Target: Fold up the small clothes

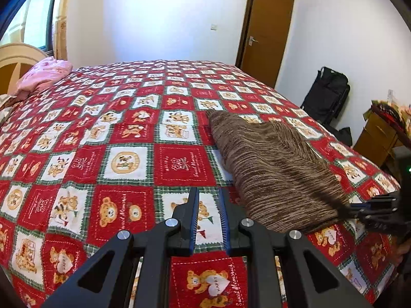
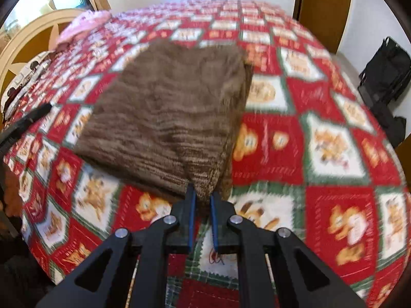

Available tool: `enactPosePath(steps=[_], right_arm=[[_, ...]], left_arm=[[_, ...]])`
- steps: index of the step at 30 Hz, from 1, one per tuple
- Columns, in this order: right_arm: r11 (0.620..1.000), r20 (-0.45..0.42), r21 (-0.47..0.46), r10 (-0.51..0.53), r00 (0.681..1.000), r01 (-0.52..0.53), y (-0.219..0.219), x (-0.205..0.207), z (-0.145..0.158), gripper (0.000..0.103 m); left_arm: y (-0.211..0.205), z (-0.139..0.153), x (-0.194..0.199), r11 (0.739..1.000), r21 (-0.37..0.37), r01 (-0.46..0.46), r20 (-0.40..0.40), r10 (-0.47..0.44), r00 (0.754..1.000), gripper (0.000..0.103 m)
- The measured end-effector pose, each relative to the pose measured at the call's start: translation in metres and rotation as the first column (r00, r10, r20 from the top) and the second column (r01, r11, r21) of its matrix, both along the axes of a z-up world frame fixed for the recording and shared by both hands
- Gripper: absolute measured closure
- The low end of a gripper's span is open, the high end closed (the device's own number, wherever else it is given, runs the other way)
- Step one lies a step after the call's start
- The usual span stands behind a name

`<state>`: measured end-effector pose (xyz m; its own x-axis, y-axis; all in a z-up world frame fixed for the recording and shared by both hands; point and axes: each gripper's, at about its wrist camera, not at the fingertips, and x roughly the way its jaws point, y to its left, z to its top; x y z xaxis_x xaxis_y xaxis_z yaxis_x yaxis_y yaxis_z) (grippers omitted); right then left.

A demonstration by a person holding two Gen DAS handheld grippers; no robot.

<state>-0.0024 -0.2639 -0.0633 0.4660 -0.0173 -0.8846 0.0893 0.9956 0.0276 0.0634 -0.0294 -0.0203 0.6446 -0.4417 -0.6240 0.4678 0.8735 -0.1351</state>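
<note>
The right gripper (image 2: 203,196) pinches the near corner of the brown knit garment (image 2: 169,113) lying on the bed (image 2: 334,154); the left gripper (image 1: 208,200) hovers beside it, slightly parted and empty. A fold looks underway; next, carry that corner across.

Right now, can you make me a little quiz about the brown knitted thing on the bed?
1. True or false: the right hand-held gripper pinches a corner of the brown knitted garment.
2. Is the left hand-held gripper holding anything?
3. What lies under the garment: A) bare floor, B) teddy bear bedspread, C) desk?

Key: 1 true. 2 no, it is open over the bedspread. 3 B.
</note>
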Motion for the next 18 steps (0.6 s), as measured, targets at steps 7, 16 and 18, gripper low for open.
enactPosePath(steps=[7,16,18], right_arm=[[0.999,0.004,-0.034,-0.015,1.0,0.015,-0.006,-0.011,0.018,0.085],[0.998,0.222,0.059,-0.026,0.975,0.014,-0.011,0.035,0.063,0.085],[0.999,0.203,0.04,-0.014,0.979,0.006,-0.004,0.057,0.051,0.085]], left_arm=[[-0.014,0.0,0.006,0.999,0.026,0.042,-0.006,-0.042,0.999,0.087],[-0.067,0.022,0.035,0.998,0.015,0.065,0.004,-0.065,0.998,0.087],[-0.084,0.013,0.047,0.998,0.034,0.055,-0.045,-0.053,0.998,0.087]])
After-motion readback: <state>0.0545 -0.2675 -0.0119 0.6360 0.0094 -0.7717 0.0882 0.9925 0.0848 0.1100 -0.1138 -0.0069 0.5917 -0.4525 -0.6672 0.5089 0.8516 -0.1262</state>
